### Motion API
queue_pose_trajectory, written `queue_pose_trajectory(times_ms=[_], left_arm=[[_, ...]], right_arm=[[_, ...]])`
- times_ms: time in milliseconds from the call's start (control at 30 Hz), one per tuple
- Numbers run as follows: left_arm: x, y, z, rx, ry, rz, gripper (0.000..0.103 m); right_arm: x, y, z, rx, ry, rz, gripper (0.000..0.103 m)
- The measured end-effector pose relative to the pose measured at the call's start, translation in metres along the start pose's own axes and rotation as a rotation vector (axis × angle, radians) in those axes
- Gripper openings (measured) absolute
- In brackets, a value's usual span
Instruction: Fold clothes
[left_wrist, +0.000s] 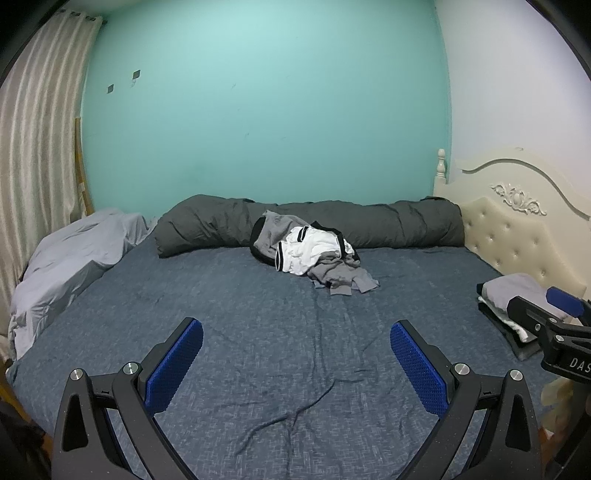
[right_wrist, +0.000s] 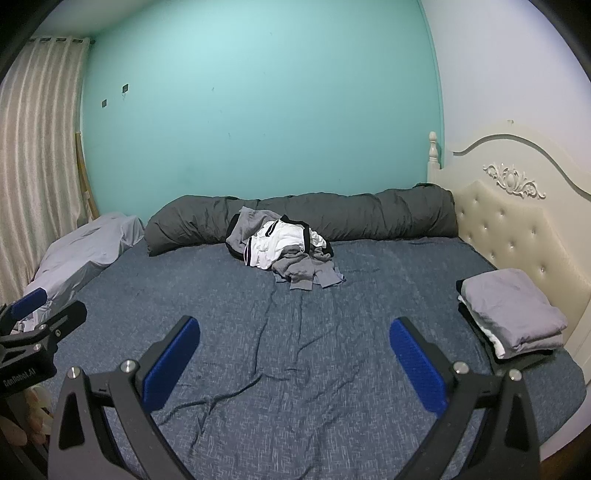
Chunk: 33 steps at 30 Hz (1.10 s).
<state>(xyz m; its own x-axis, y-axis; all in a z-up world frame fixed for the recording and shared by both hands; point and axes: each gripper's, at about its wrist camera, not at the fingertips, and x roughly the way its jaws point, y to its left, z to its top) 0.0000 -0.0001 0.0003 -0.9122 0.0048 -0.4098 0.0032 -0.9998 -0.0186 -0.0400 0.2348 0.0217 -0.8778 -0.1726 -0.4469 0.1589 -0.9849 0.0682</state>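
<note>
Grippers hung over the blue bedsheet (left_wrist: 295, 369): left gripper (left_wrist: 296, 363) and right gripper (right_wrist: 294, 360) both spread wide, holding nothing. Far across the bed, unfolded clothes (right_wrist: 284, 249) lay heaped against a dark grey bolster (right_wrist: 388, 214); folded clothes (right_wrist: 511, 314) were stacked right, beside the headboard (right_wrist: 517, 229).

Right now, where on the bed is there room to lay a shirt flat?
The blue sheet is bare between the grippers and the unfolded pile. It is crowded by the headboard, where the folded stack sits, and along the wall with the grey duvet roll.
</note>
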Motion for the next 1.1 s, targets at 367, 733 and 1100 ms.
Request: queue_pose_trajectory(times_ms=[367, 733, 1100], left_arm=[[-0.004, 0.004, 0.006, 0.001, 0.001, -0.003, 0.103], [0.0, 0.005, 0.011, 0.003, 0.004, -0.003, 0.103], [-0.002, 0.002, 0.003, 0.008, -0.006, -0.002, 0.103]], right_arm=[[0.001, 0.0, -0.003, -0.001, -0.001, 0.001, 0.103], [0.001, -0.001, -0.003, 0.0, -0.002, 0.003, 0.103], [0.0, -0.002, -0.004, 0.0, -0.005, 0.004, 0.103]])
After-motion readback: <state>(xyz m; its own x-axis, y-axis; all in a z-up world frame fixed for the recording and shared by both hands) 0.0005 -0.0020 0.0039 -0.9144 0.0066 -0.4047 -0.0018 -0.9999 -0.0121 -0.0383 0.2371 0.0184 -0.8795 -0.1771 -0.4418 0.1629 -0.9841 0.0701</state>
